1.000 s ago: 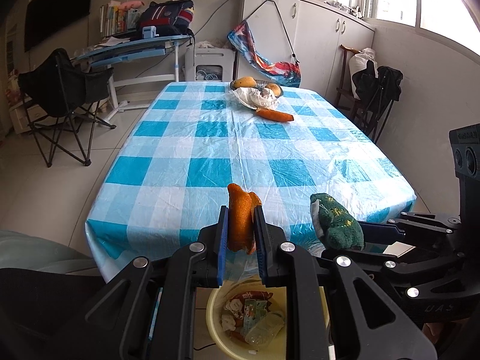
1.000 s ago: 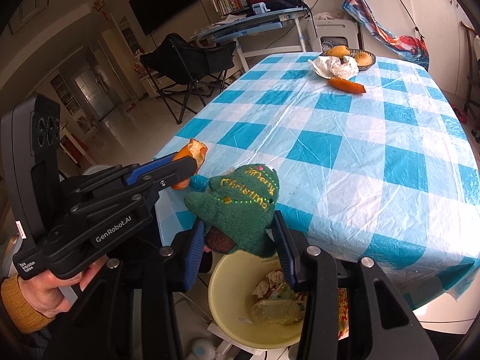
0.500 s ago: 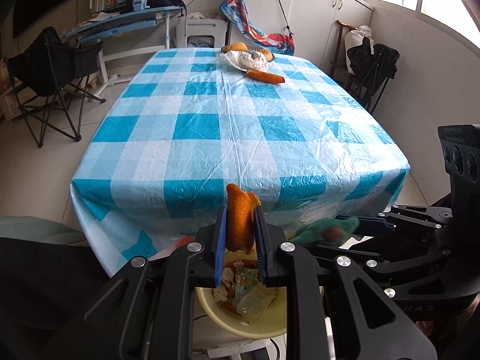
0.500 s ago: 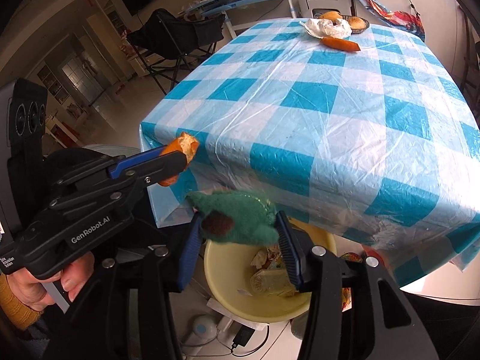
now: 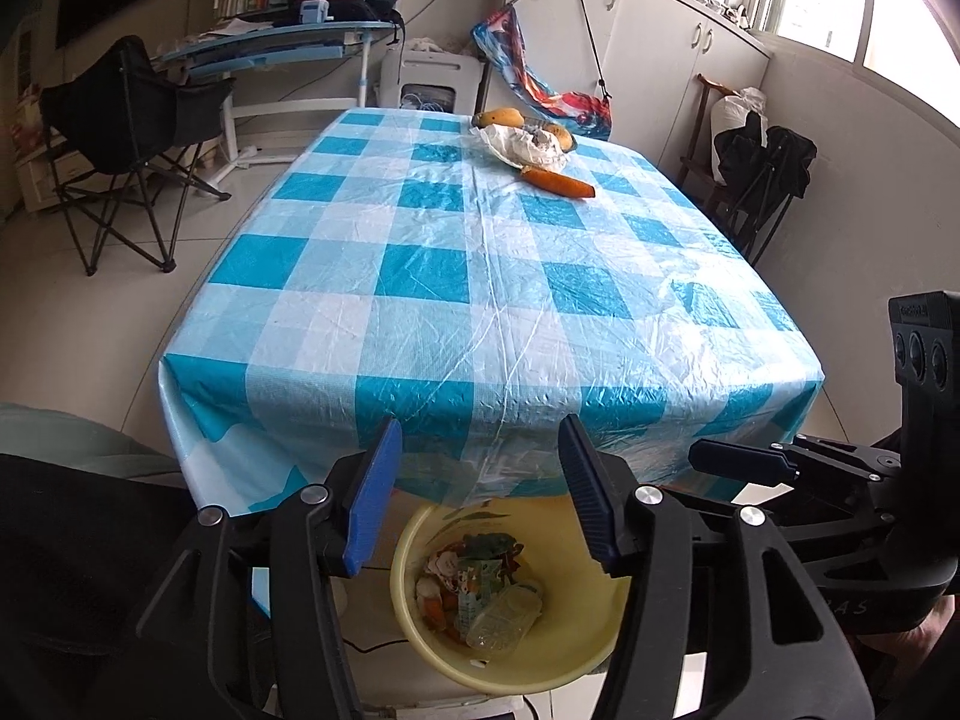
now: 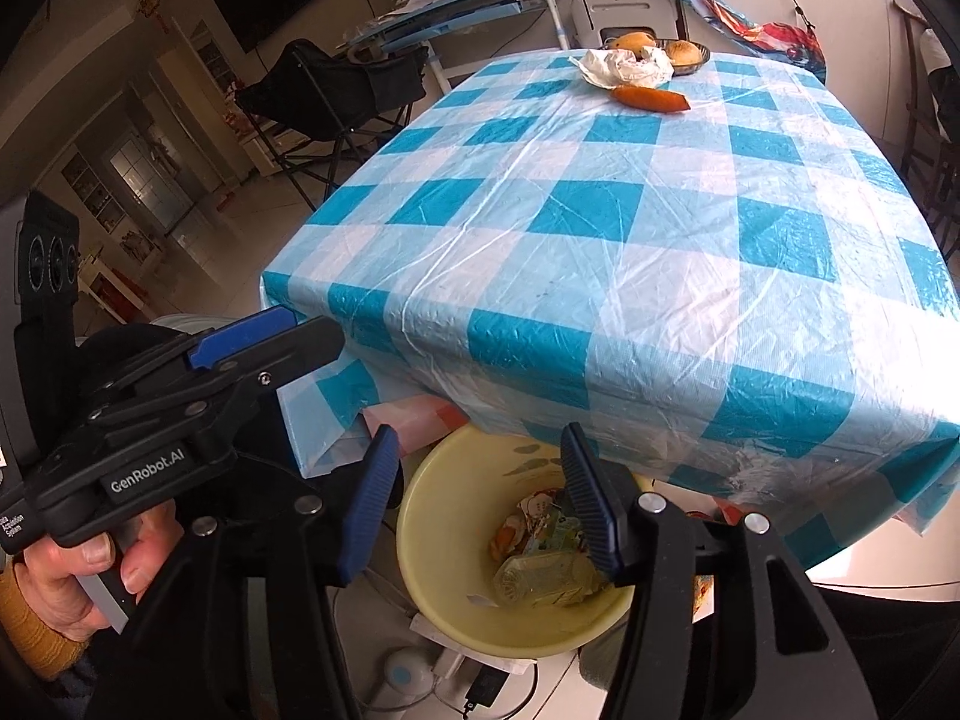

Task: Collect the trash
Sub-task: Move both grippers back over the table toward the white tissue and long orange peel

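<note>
A yellow trash bin (image 5: 420,630) stands on the floor below the near edge of the table and holds several pieces of trash; it also shows in the right wrist view (image 6: 444,588). My left gripper (image 5: 480,456) is open and empty above the bin. My right gripper (image 6: 477,462) is open and empty above the bin too, and its fingers (image 5: 744,462) show at the right of the left wrist view. The left gripper (image 6: 264,342) shows at the left of the right wrist view. An orange carrot (image 5: 558,181) lies on the table's far part.
The table has a blue and white checked cloth (image 5: 492,276). A crumpled white wrapper (image 5: 528,144) and a bowl of fruit (image 6: 684,51) sit at the far end. A folding chair (image 5: 120,138) stands at the left. A pink box (image 6: 414,420) lies under the table.
Both grippers have opened. The orange piece has left the left gripper and the green knitted item has left the right gripper. Both grippers hang over the bin.
</note>
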Action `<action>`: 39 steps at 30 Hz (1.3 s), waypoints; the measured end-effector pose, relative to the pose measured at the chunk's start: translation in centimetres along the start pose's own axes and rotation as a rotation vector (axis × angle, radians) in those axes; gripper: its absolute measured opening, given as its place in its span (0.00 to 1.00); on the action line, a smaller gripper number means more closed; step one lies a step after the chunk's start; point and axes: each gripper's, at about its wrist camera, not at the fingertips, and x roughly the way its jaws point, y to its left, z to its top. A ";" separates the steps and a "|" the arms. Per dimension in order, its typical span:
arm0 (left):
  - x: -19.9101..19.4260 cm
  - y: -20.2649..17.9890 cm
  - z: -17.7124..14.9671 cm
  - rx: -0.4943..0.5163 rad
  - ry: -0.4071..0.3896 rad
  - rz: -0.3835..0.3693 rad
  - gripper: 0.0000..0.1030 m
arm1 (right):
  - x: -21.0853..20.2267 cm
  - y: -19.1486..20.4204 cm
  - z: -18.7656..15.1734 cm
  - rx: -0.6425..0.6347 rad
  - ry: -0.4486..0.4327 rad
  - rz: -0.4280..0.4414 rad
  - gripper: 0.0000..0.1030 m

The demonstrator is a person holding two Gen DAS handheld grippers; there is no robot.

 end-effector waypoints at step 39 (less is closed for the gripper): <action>9.3 3.2 12.1 -0.152 0.001 -0.028 0.70 | 13.3 -16.2 25.8 0.264 -0.111 0.000 0.49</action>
